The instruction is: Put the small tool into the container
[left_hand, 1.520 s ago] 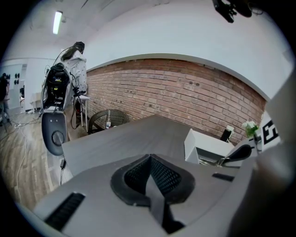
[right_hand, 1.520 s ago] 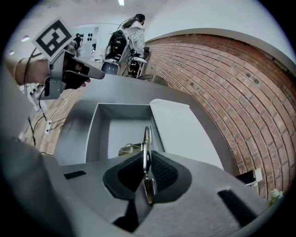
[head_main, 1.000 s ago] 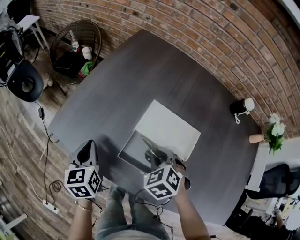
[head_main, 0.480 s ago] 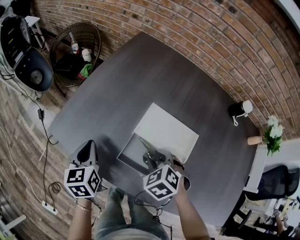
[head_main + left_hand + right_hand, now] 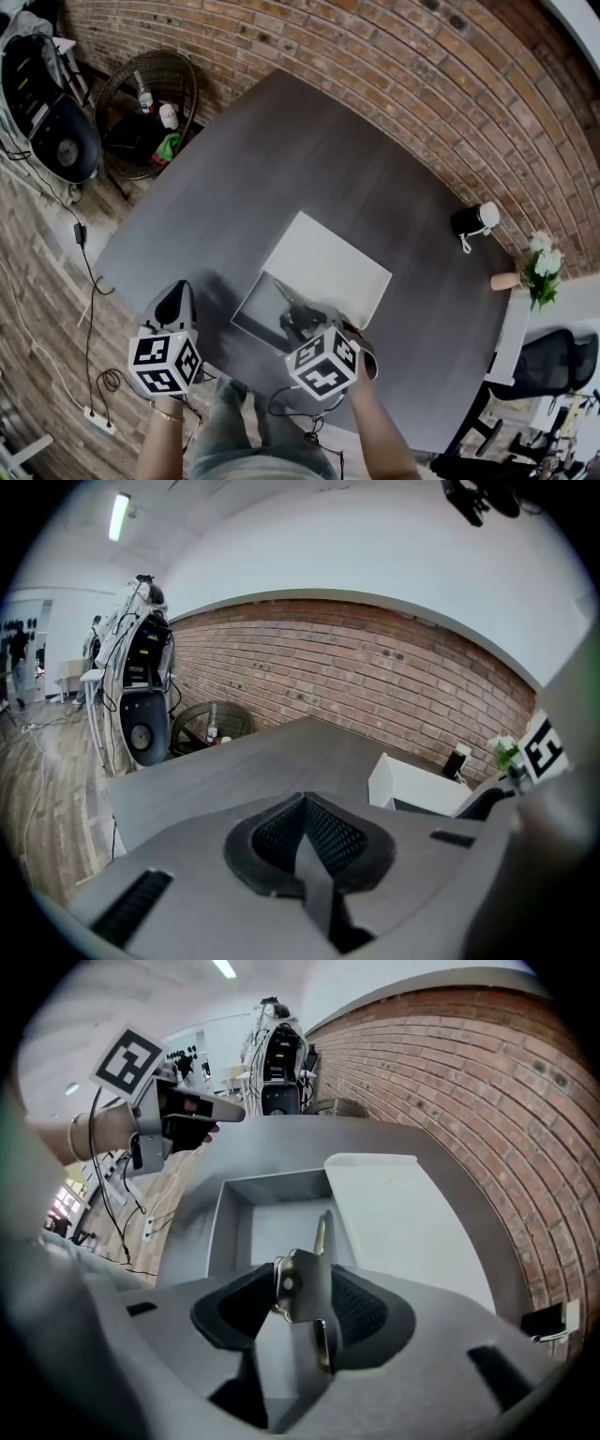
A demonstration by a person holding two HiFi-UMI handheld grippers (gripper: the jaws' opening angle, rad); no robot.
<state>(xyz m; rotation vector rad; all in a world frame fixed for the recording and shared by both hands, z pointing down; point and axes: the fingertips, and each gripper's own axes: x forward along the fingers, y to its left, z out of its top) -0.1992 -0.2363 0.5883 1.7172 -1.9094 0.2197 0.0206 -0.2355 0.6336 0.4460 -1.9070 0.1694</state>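
The right tool [image 5: 302,1279] points steeply down over the open grey box [image 5: 228,1227] at the desk's [image 5: 281,141] near edge. Its jaws have just been spreading, and the metal piece [image 5: 302,1321] stands between them, seemingly loose against one pad. The left tool [image 5: 302,841], pressed together and empty, hovers left of the box.

Dark table [image 5: 281,159]: grey container [image 5: 255,311], white lid [image 5: 330,265], black cylinder [image 5: 470,221].
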